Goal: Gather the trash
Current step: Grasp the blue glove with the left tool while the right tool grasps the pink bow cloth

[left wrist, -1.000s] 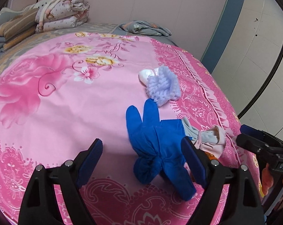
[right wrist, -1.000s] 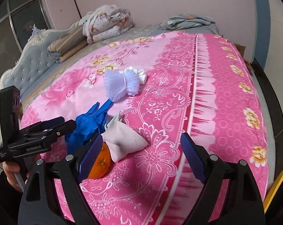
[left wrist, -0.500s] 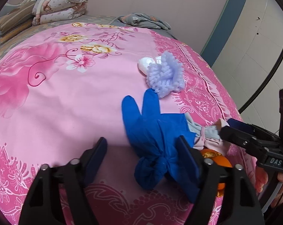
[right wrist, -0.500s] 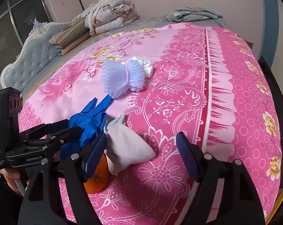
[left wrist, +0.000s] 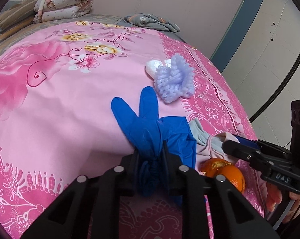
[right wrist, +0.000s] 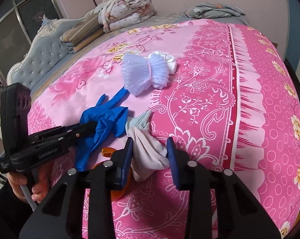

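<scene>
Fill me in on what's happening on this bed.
A person is collecting trash off a pink bedspread with two handheld grippers. The left gripper is shut on the cuff of a blue glove. The right gripper straddles a pale crumpled cloth, its jaws not fully closed. An orange peel and a lilac foam net lie untouched.

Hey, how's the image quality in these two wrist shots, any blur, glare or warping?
Left wrist view: strong fisheye bending of the bed and wall, dark corner vignette, soft even light, no glare; blue glove sharp, the left tongs close and dark. Right wrist view: same curvature, bedspread edge bowed; pale cloth between the right tongs clear, slight softness at the rim.
</scene>
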`<state>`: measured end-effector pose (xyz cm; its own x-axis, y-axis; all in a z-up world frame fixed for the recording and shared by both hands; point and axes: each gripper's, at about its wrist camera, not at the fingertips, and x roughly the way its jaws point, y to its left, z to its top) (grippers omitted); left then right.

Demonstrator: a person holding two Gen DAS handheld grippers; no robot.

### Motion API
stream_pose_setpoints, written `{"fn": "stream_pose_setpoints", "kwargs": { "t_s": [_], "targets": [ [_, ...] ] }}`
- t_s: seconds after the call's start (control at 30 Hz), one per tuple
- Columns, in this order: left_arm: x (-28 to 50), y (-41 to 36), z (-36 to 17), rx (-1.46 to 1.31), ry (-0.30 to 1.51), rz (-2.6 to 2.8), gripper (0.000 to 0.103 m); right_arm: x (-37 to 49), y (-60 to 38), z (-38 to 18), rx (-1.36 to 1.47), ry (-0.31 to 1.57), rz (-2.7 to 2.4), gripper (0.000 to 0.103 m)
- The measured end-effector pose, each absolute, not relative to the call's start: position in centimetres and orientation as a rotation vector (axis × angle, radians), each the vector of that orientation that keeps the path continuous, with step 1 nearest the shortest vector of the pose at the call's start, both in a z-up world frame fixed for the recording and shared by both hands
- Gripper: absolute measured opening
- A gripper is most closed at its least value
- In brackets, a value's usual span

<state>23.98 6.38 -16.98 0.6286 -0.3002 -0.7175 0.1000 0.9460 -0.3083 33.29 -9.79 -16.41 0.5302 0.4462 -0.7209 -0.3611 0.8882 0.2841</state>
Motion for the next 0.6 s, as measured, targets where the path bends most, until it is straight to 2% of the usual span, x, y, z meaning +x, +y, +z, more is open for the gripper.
{"fn": "stream_pose_setpoints", "kwargs": {
  "t_s": [0.27,0.6],
  "targets": [
    [23.2,6.5,-16.2,-0.234,0.848,-0.22,0.012,32.3,-10.1,-15.1,0.094,0.851,0.435,0.015],
    [21.7,6.9,-14.6,-0.221,0.815,-0.202,0.011,31.2,-11.7,-13.9,0.115,0.838,0.381,0.011]
  ]
}}
